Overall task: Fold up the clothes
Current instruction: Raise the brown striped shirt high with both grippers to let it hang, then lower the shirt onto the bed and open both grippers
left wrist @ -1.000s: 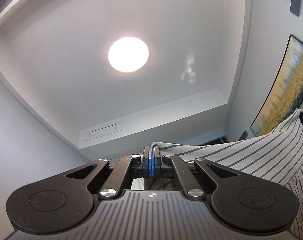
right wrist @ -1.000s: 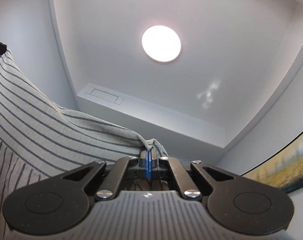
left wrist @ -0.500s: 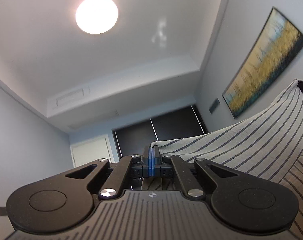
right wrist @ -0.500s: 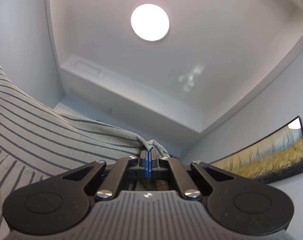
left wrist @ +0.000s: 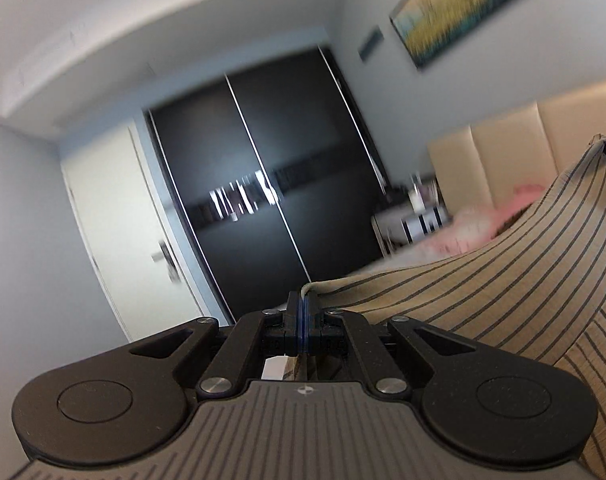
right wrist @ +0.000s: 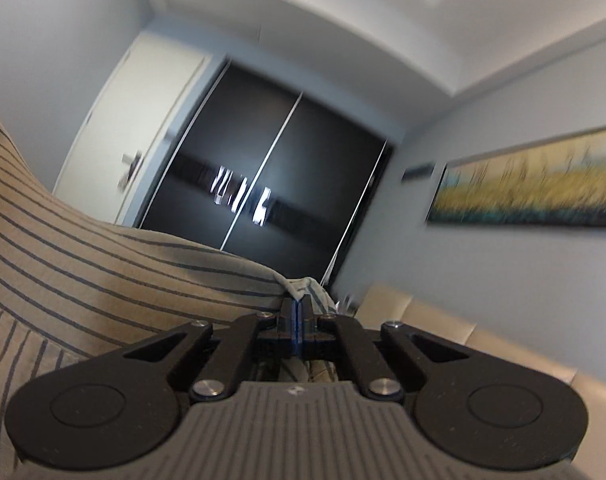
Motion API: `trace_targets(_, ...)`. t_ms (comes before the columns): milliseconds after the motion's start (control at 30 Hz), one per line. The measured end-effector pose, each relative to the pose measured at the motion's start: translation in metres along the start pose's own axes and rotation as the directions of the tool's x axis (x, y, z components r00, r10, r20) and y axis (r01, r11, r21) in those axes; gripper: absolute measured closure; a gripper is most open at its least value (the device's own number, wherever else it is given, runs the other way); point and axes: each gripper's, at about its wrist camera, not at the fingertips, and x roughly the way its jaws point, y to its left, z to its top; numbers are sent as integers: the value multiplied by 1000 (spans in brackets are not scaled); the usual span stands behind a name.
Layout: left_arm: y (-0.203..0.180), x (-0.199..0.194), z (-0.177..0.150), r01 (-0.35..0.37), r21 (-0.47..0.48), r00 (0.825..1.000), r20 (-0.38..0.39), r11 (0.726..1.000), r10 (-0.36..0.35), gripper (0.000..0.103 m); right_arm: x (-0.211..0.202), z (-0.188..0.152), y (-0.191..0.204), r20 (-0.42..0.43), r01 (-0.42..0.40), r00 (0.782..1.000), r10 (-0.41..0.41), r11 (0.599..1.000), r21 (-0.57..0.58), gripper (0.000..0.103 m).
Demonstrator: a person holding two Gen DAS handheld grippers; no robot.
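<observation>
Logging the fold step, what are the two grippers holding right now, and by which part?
Both hold the striped garment: left gripper and right gripper are each shut on a bunched bit of its top edge.

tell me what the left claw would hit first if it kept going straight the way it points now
Probably the dark sliding wardrobe doors. The left claw, shut on the striped cloth, aims at them and nothing shows between, though the view is blurred and depth unclear.

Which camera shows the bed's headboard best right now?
The left wrist view: the padded headboard stands above pink bedding, beyond the striped shirt. The right wrist view catches only a low cream padded strip at the lower right, probably the same piece.
</observation>
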Motion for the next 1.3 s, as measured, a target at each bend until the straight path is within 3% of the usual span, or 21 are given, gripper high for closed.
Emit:
trace_targets(100,-24,58,-35,35,22,995,-98,999,-33,103,52,-50,24,-128,-35,991,35,999,1,102)
trace_targets(233,-46,125,-79,96,8,971,-221,995,-91,103,118,-104,51,-272,-77,959,76,997,8,102)
trace_targets(433,-66,197,-143,177,-55,901,-391,983,-185,100,198,-175,82,-435,-135,888,147,989,59,98)
trace_targets(500,-66,208,-162,185,-72,878,-436,980,-198,88,209,-199,90,-472,-151,865,167,986,72,96)
trace_targets(600,-57,208,-178,164,-108,870,-453,980,-196,76,221,-229,98,-519,-168,834,190,982,90,87)
trace_targets(700,-48,209,-182,157,-157,862,-460,975,-213,73,220,-235,88,-534,-158,825,186,982,98,82)
trace_targets(833,-41,199,-182,175,-140,854,-471,975,-221,70,217,-243,74,-555,-145,812,181,983,109,80)
trace_targets(900,-38,195,-183,185,-128,850,-476,974,-224,58,216,-248,67,-565,-139,805,179,984,114,78)
trace_targets(1000,-32,171,-187,204,-133,844,-478,970,-243,55,211,-254,55,-582,-128,794,176,984,123,70)
trace_targets(1167,-39,133,-209,237,-188,789,-535,953,-302,53,183,-265,32,-617,-104,767,176,983,151,65)
trace_targets(1300,-54,111,-235,254,-224,732,-592,941,-338,51,167,-281,11,-649,-61,736,193,974,220,64)
